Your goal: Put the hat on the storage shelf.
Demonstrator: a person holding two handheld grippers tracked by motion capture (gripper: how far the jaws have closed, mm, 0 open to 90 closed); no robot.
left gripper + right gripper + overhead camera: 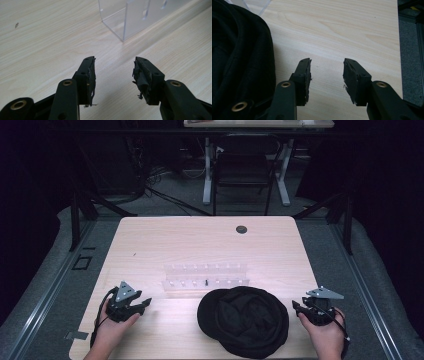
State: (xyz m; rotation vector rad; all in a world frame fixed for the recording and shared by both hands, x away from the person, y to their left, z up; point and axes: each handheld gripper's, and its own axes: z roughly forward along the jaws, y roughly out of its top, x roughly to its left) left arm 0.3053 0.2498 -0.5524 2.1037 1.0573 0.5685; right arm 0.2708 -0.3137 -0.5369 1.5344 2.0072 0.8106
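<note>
The black cap lies in a rumpled heap on the near half of the table, between your two hands and just in front of the clear rack, its far edge right up against the rack's near rail. Nothing is lifted, nothing is pinched, so this reads as the very start: you're lined up either side and the approach is the step in hand. Your right gripper sits just off the cap's right edge, jaws wide apart with only bare wood between them; in the right gripper view the cap bulks up just beside the jaw on that view's left, near but not touching as far as I can tell. Your left gripper rests well clear on the other side, jaws spread and empty too, and the left gripper view looks along them at the rack's end wall. Next move, by my reckoning: bring one gripper in low to the brim or a fold, close on a single layer of cloth, and mind the rack behind it, since a soft heap like this will drag and slump. One small dark peg stands in the rack. As for writing: no brand, no label, no lettering that can be read anywhere, cap included.
</note>
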